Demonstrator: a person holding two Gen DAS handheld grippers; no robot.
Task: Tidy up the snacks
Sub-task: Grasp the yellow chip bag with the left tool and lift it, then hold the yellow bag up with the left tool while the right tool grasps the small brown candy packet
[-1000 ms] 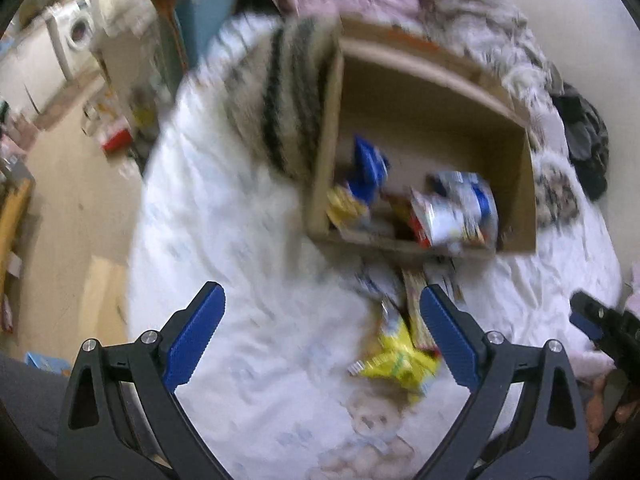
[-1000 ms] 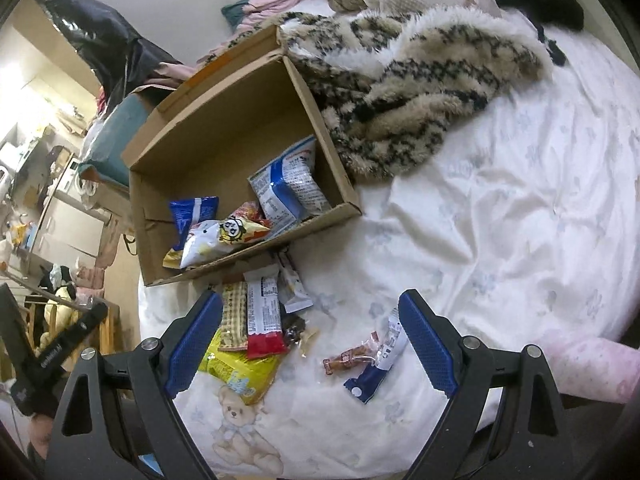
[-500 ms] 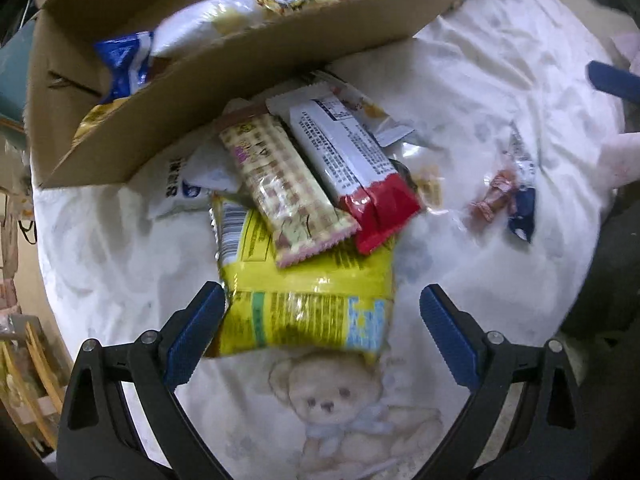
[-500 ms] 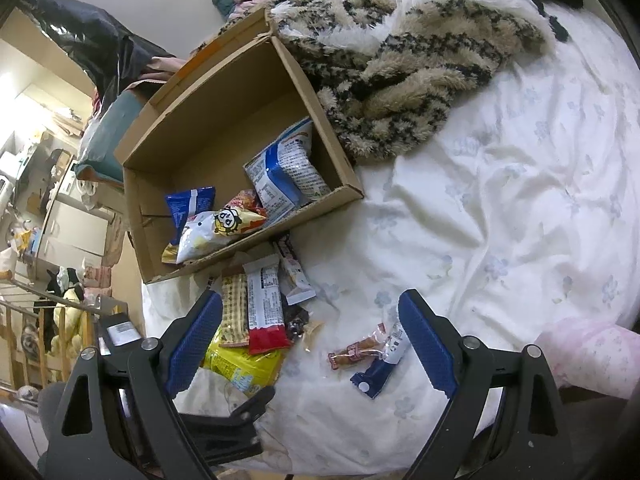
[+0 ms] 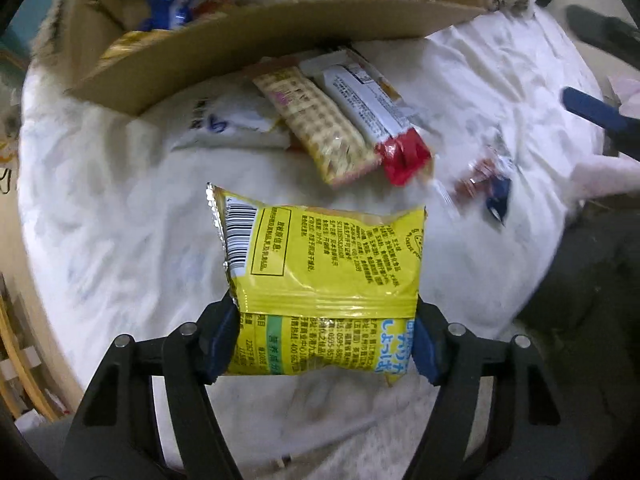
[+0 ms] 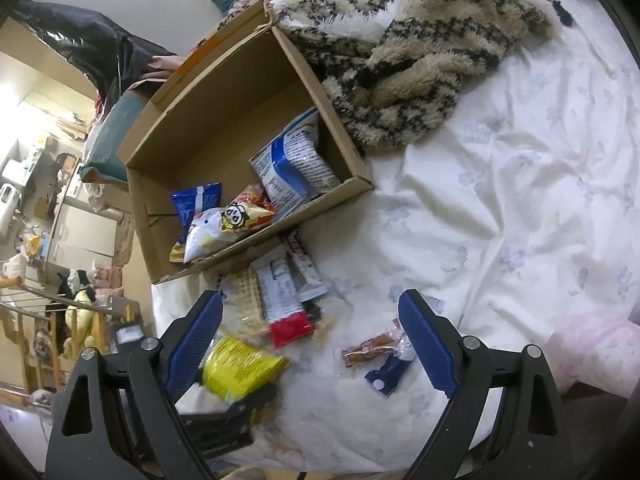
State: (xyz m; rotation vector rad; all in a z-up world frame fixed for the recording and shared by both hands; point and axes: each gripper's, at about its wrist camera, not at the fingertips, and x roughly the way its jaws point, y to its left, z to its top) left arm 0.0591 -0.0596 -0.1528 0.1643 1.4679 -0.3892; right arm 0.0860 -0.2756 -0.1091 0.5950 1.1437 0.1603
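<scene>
1. Yellow foil snack packet point(image 5: 324, 276), in front of the open brown cardboard box point(image 5: 280, 36): only the left view shows its barcode.
2. Left gripper point(image 5: 324, 336) jaws are closing, pads touching the packet's edges.
3. Right gripper point(image 6: 312, 344) gapes wide, empty, nearer than the box.

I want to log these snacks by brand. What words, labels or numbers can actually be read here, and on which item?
Yellow snack bag, between the closing left gripper pads: a barcode and dense Chinese print, too small to read; blue Japanese-style lettering at its lower corner, not legible.
White and red bar wrapper: a printed panel, blurred.
White packet by the cardboard box: dark characters, blurred.
Blue and white bag inside the box: text too small.
</scene>
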